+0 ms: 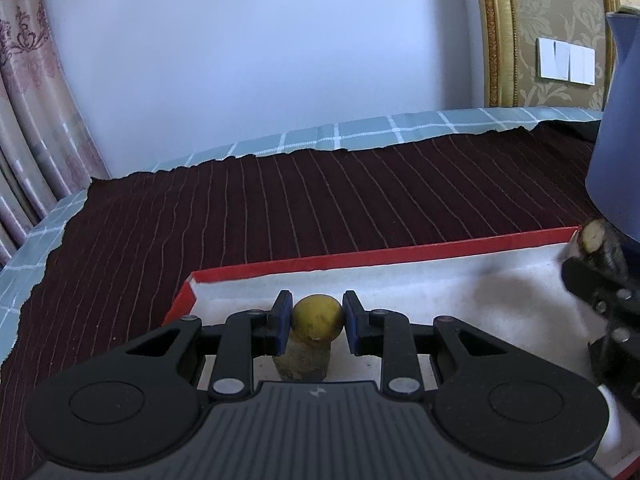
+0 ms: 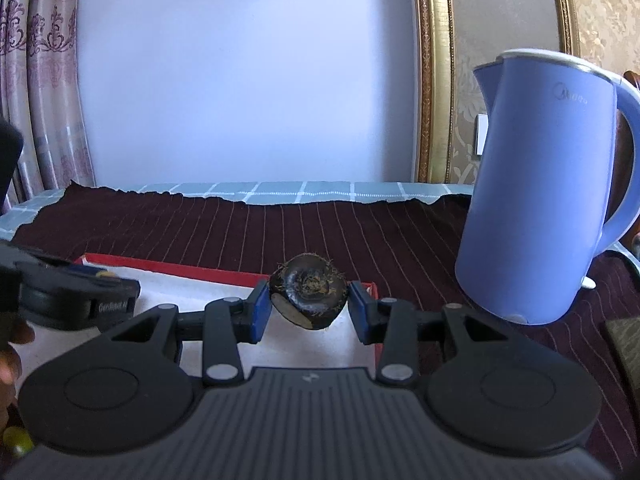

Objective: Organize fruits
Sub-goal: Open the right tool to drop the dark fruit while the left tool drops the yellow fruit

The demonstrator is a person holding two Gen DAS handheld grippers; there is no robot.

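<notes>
My left gripper (image 1: 316, 318) is shut on a small yellow-green round fruit (image 1: 317, 317), held just above the white floor of a red-rimmed tray (image 1: 360, 258), near its left end. My right gripper (image 2: 308, 306) is shut on a dark brown water chestnut (image 2: 307, 295), held over the tray's far right corner (image 2: 372, 288). The chestnut (image 1: 598, 240) and the right gripper also show at the right edge of the left wrist view. The left gripper's body (image 2: 76, 300) shows at the left of the right wrist view.
A blue electric kettle (image 2: 540, 196) stands on the dark red striped cloth (image 2: 280, 232) right of the tray. A green grape-like fruit (image 2: 18, 442) lies at the lower left. A checked tablecloth edge (image 1: 360, 134) and the wall lie behind.
</notes>
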